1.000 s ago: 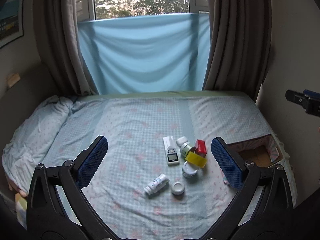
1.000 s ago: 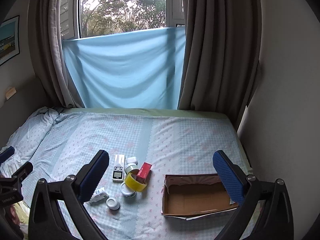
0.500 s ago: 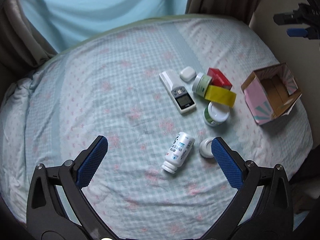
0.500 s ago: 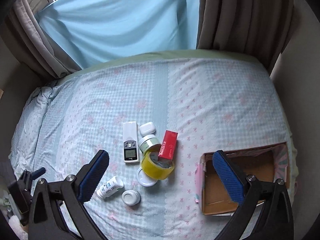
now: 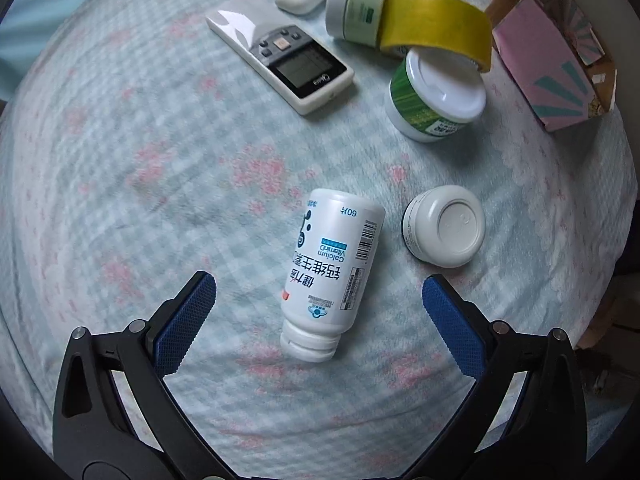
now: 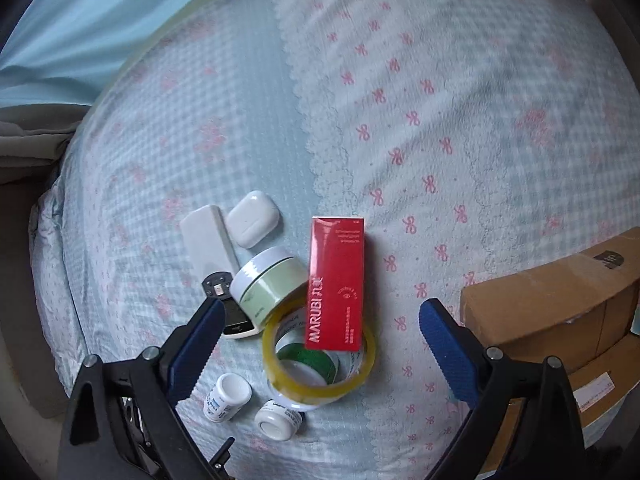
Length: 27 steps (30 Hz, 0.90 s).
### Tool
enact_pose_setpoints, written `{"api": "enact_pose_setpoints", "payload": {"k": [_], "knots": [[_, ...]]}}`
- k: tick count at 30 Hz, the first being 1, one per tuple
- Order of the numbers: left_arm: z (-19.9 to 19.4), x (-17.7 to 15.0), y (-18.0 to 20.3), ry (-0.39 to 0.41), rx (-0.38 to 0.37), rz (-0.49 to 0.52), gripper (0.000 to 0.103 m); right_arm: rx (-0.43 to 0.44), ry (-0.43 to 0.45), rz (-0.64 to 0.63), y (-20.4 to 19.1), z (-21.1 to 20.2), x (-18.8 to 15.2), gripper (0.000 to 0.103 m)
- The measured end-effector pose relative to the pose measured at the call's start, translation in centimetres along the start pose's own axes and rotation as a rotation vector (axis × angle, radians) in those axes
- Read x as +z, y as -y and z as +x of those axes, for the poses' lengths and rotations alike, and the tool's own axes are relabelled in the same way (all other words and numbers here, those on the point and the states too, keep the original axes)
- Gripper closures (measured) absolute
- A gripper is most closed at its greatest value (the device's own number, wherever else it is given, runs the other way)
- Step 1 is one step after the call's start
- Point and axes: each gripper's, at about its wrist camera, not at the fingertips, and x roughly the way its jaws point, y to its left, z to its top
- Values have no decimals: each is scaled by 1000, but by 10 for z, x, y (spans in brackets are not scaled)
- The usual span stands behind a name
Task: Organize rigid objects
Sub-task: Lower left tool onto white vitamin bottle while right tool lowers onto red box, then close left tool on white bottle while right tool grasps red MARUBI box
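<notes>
Your left gripper (image 5: 318, 312) hangs wide open over the white pill bottle (image 5: 334, 278), which lies on its side on the bedspread (image 5: 120, 160), nothing pinched. Just beside the bottle's base sits a small white jar (image 5: 444, 226). Your right gripper (image 6: 320, 336), jaws just eased inward but gaping and empty, hovers above the red box (image 6: 338, 284), which leans on the yellow tape roll (image 6: 320, 364). The cardboard box (image 6: 560, 300) stands apart from it, beyond the right finger.
</notes>
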Motion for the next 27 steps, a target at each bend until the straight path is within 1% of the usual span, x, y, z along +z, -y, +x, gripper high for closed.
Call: {"api": "enact_pose_setpoints", "payload": {"k": [1, 2, 4, 7, 9, 10, 11, 13, 16, 18, 19, 20, 21, 22, 25, 27], "knots": [[8, 1, 1, -17, -3, 5, 1, -6, -21, 9, 3, 10, 5, 8], [14, 2, 2, -33, -5, 11, 3, -12, -46, 15, 5, 20, 9, 13], [26, 4, 4, -53, -6, 20, 5, -21, -92, 25, 9, 39, 17, 18], [39, 6, 4, -74, -11, 18, 9, -42, -133, 47, 15, 61, 27, 20], [46, 6, 4, -83, -13, 20, 14, -38, -159, 61, 17, 74, 31, 25], [49, 6, 4, -87, -14, 20, 15, -37, -170, 67, 18, 79, 32, 29], [52, 6, 4, -89, -15, 20, 18, -38, -178, 73, 19, 83, 32, 30], [61, 7, 7, -91, -24, 20, 22, -45, -182, 86, 20, 88, 33, 31], [71, 8, 10, -100, -46, 30, 27, -52, -196, 98, 22, 95, 32, 37], [79, 6, 17, -106, -55, 42, 38, -43, -200, 111, 21, 100, 31, 40], [83, 5, 22, -104, -45, 54, 40, -31, -201, 119, 20, 102, 31, 44], [87, 4, 26, -101, -27, 68, 46, -19, -201, 124, 19, 102, 31, 51], [90, 7, 26, -98, -10, 81, 53, -11, -202, 124, 17, 103, 32, 54], [92, 7, 26, -93, -11, 86, 53, -6, -204, 121, 14, 104, 32, 61], [91, 6, 23, -81, -56, 54, 53, -58, -196, 94, 5, 105, 32, 64], [92, 6, 19, -77, -77, 36, 53, -73, -185, 85, -2, 106, 30, 64]]}}
